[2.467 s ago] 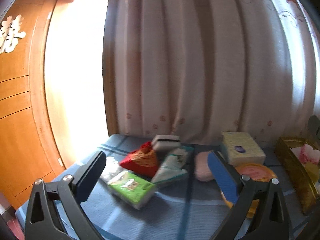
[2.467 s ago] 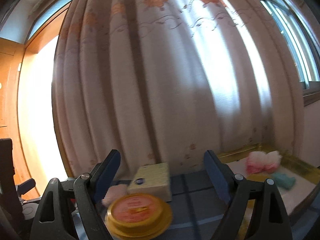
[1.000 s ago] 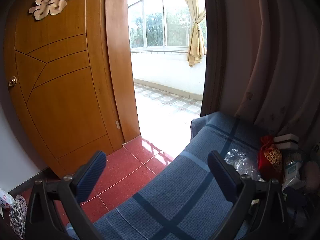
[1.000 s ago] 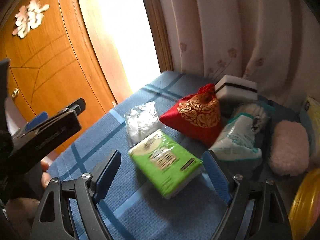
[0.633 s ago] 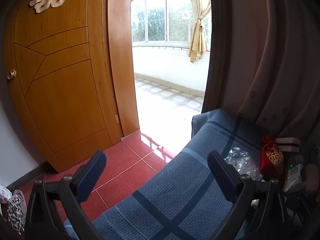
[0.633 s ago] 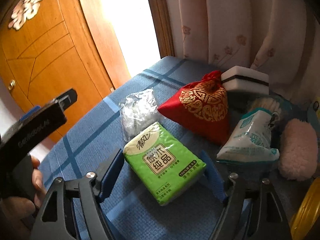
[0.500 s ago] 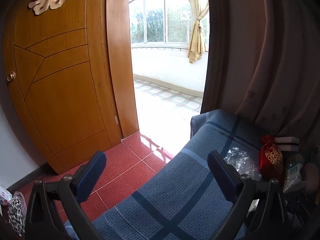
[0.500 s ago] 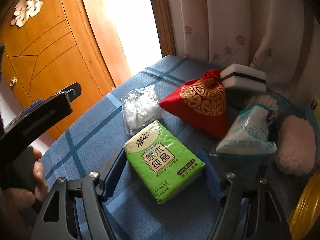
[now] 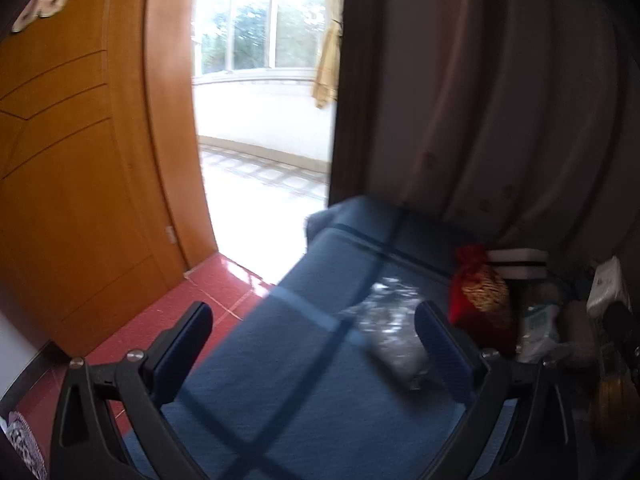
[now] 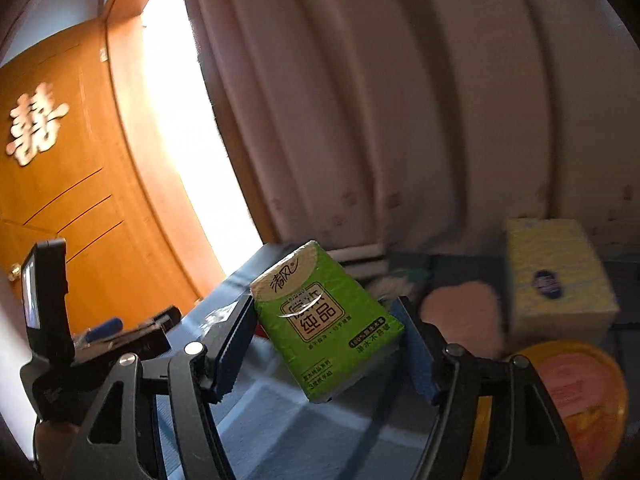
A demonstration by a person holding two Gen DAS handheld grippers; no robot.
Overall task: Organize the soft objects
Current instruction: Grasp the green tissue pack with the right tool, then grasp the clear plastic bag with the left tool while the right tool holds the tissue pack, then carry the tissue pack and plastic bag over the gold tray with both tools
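Green and glossy, the tissue pack (image 10: pixel 326 326) sits clamped between the blue pads of the right tool (image 10: pixel 325 350), tilted with one corner up, lifted clear of the blue checked surface (image 10: pixel 280 424). Behind it on that surface lie a pink fluffy pad (image 10: pixel 460 314), a yellow tissue box (image 10: pixel 558 278) and, nearer the camera, a round yellow tin (image 10: pixel 576 396).

The left tool (image 9: pixel 312 344) hangs released over the same blue cloth, nothing between its pads. A crinkled clear plastic bag (image 9: pixel 394 330) lies just inside its right finger, though blur hides whether they touch. Further right, against the curtain (image 9: pixel 500 112), stand a red pouch with gold embroidery (image 9: pixel 480 300) and a white sponge with a dark band (image 9: pixel 518 262). In the right wrist view the left tool shows at the left edge, held by a hand (image 10: pixel 54 442).
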